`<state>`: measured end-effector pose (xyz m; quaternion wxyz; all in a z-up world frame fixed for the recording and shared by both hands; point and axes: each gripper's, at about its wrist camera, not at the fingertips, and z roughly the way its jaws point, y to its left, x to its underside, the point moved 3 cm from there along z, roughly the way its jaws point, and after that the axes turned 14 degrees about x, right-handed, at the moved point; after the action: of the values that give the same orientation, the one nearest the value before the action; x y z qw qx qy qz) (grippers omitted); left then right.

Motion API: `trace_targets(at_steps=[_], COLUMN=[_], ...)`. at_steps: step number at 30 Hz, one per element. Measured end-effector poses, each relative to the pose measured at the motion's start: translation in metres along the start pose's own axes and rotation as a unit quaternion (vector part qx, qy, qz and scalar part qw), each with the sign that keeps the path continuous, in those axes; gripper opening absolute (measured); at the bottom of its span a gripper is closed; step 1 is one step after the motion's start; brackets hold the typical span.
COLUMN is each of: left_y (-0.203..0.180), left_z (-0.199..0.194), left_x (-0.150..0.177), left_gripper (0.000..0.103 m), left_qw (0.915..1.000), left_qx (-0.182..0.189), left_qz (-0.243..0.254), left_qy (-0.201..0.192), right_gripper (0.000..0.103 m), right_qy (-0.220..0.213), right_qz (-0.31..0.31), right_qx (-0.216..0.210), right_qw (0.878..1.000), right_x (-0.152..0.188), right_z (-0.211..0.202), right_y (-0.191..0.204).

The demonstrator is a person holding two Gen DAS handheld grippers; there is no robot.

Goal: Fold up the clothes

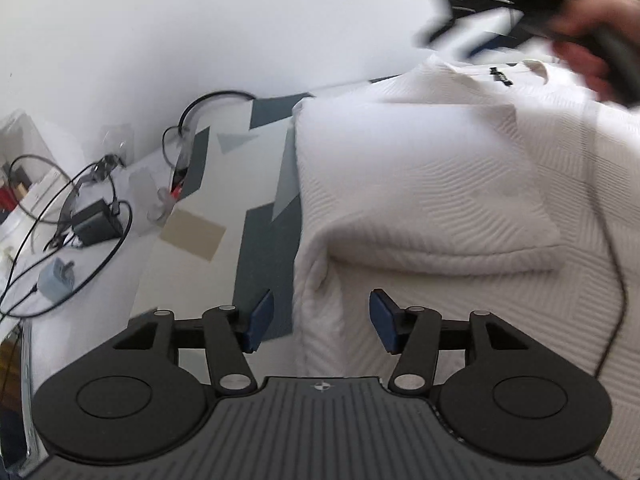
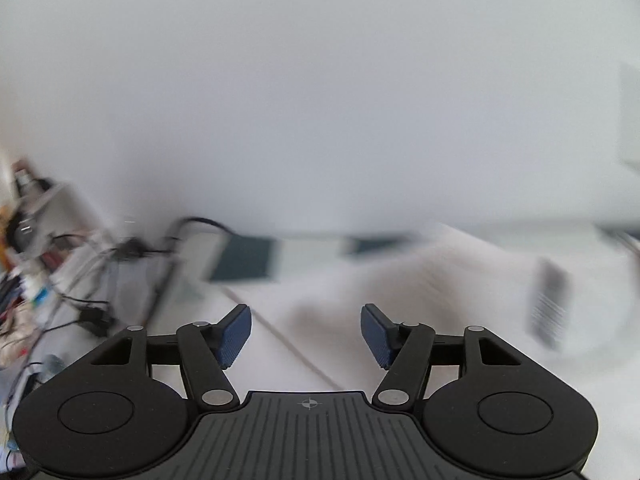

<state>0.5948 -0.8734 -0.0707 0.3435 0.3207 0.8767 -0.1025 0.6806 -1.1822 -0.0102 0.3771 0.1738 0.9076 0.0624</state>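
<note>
I see my left gripper (image 1: pixel 322 322) with blue ribbed pads spread apart, empty, above the folded white textured-knit garment (image 1: pixel 440 184) filling the frame's right; right gripper (image 2: pixel 306 336) likewise agape, view blurred.

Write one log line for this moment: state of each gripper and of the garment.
left gripper: open, empty, at garment edge | right gripper: open, empty, view blurred | white garment: partly folded on table
</note>
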Motion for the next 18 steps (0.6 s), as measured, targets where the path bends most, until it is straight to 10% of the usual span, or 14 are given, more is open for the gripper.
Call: trace_targets(at_steps=[7,10,18], left_y=[0.003,0.001,-0.001], left_z=[0.001,0.001,0.002], left_x=[0.001,0.001,0.0], left_gripper=[0.06,0.06,0.071], left_qw=[0.9997,0.9996,0.9989], left_qx=[-0.011,-0.019,-0.04], left_qz=[-0.023,-0.022,-0.023], left_qy=[0.001,0.003,0.006], right_gripper=[0.049,0.007,0.005], right_qy=[0.044,0.024,-0.009], right_qz=[-0.006,-0.014,0.017], right_qx=[0.08,0.085,0.1], right_qw=[0.996,0.996,0.995], right_x=[0.058,0.058,0.017], right_z=[-0.003,0.009,0.037], right_y=[-0.023,-0.013,-0.01])
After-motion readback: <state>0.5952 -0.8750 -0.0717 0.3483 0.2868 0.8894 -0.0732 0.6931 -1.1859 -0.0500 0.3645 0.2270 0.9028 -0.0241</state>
